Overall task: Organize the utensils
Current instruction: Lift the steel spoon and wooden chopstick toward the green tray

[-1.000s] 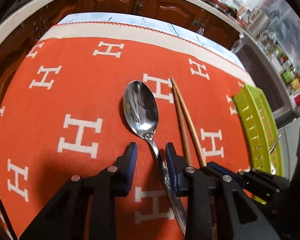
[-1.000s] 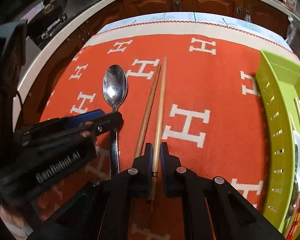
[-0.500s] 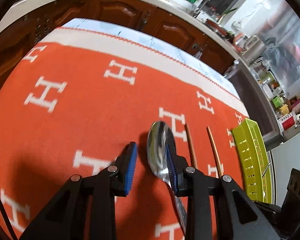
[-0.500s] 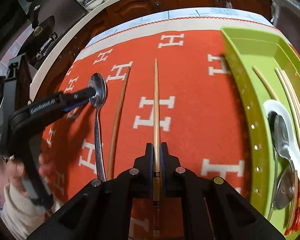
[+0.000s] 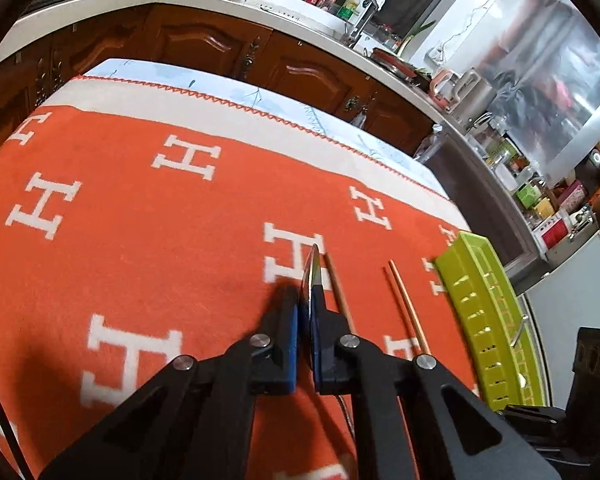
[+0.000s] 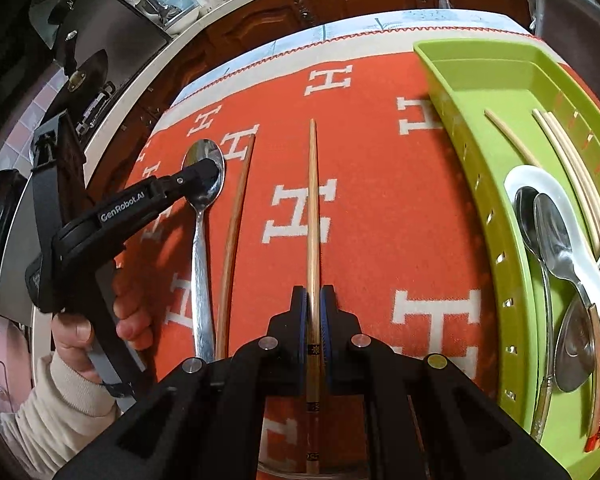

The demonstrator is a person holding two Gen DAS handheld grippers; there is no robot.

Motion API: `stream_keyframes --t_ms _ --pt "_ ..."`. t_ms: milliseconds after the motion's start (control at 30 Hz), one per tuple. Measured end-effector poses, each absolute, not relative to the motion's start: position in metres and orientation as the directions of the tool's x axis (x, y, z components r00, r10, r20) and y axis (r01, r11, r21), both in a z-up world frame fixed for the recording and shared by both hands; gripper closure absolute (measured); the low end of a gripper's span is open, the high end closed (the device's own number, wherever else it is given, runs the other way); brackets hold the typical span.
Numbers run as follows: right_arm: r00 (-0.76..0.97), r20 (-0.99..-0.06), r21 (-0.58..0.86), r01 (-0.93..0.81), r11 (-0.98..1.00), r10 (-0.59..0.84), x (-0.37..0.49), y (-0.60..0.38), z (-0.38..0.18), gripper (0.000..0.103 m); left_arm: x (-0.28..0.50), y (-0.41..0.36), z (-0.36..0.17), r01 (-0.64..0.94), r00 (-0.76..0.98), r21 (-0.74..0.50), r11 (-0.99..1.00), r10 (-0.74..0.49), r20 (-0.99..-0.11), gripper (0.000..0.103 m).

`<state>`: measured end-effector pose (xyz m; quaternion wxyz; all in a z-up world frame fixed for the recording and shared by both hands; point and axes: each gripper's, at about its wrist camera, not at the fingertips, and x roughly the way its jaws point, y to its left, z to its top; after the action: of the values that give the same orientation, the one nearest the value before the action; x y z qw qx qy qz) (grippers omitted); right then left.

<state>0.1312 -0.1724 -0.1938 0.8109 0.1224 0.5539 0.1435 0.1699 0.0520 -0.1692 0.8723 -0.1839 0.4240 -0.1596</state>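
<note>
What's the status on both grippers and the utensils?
Left gripper shut on spoon. Right gripper shut on chopstick. Second chopstick on cloth. Green tray unobstructed.

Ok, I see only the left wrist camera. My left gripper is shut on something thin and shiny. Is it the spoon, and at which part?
Observer: Yes. The right wrist view shows the left gripper shut on the bowl of the metal spoon. Its handle points back toward you.
Operator: And the right gripper? I cannot see its fingers.
Observer: The right gripper is shut on one chopstick. The second chopstick lies on the orange cloth, beside the spoon.
Operator: What is inside the green tray?
Observer: The green tray holds a white spoon, steel spoons and several pale chopsticks.
</note>
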Motion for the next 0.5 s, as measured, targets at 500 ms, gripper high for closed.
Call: stream_keyframes --t_ms 500 --pt "0.467 -0.771 0.442 -0.097 0.892 0.433 0.092 -0.213 -0.128 0.097 0.115 0.059 -0.07 0.221 0.597 -0.53 0.819 -0.543 -0.591 0.099"
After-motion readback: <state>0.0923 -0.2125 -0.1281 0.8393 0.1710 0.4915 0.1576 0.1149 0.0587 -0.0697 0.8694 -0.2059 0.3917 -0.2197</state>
